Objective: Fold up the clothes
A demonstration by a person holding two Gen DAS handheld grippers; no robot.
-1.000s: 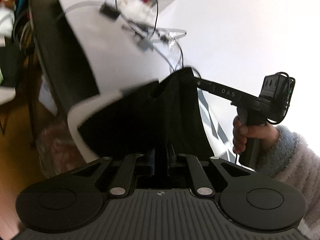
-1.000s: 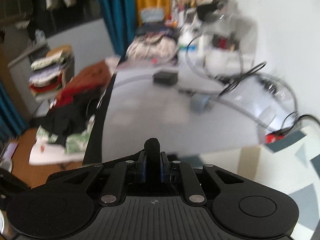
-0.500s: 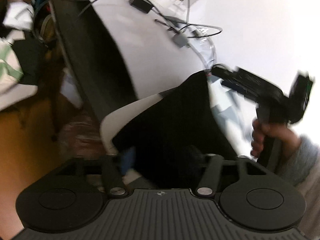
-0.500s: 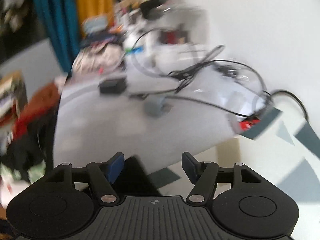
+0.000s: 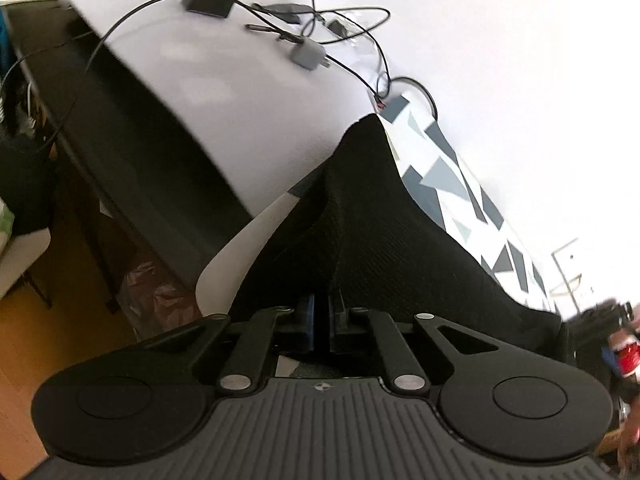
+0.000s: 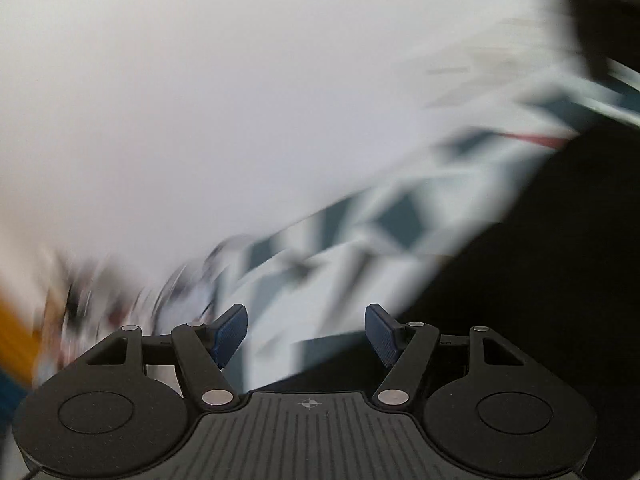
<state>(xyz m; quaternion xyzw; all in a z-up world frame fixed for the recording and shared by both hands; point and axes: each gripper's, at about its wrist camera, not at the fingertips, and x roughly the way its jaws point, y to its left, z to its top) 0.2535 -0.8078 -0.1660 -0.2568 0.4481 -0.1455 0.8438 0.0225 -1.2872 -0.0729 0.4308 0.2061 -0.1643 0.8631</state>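
Note:
A black knitted garment lies on a white cloth with grey triangles. My left gripper is shut on its near edge, and a ridge of fabric runs up from the jaws. In the blurred right wrist view, my right gripper has its jaws opening, with nothing between the blue pads. It hangs over the patterned cloth, with the black garment off to its right. A blurred hand shows at the right edge of the left wrist view.
The grey table carries tangled cables with a grey adapter and a black box at the far end. A white wall runs along the right. The table edge drops to a wooden floor on the left.
My left gripper opened, then shut again on the black garment's edge. My right gripper let go of the black fabric, opened, and swung fast to the right while rolling.

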